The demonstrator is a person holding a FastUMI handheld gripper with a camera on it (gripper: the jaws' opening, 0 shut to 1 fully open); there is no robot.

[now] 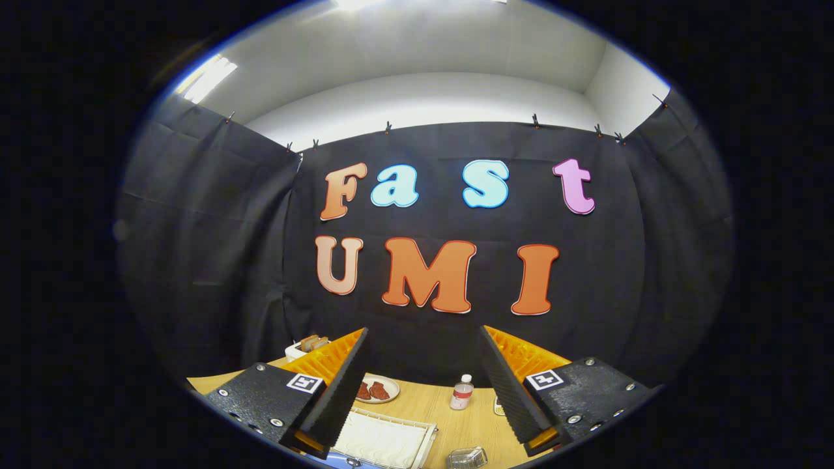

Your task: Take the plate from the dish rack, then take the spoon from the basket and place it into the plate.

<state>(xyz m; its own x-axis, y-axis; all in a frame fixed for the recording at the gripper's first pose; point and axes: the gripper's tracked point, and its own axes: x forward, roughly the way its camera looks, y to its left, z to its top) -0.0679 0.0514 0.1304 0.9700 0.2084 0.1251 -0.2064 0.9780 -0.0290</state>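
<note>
gripper raised above the table, aimed level at the black cloth wall. fingers spread wide, nothing between them, nothing held. black ribbed pads facing inward, orange backing behind each, a square marker on each black finger mount.

wooden table visible low down, between and below the fingers. in the gap between the fingers:
- small plate with two reddish-brown pieces on it, just beside the left finger's pad, toward the far side of the table.
- small bottle with white cap and pale red label, upright, nearer the right finger, well apart from the small plate.
- white wire-rimmed rack or tray with a white surface inside, close in, partly hidden under the left finger. cannot tell whether it is the dish rack, or whether that white surface is the task plate.
- clear plastic container, near edge of the table, just beside the rack's right corner.
- a bit of blue below the rack, cut off, cannot tell what.

beyond the left finger's tip: white toaster-like box with brown slices sticking up, mostly hidden by the orange backing.
just beside the right finger's inner edge: a sliver of a round pale item, too hidden to name.

spoon and basket: cannot tell where.
</note>
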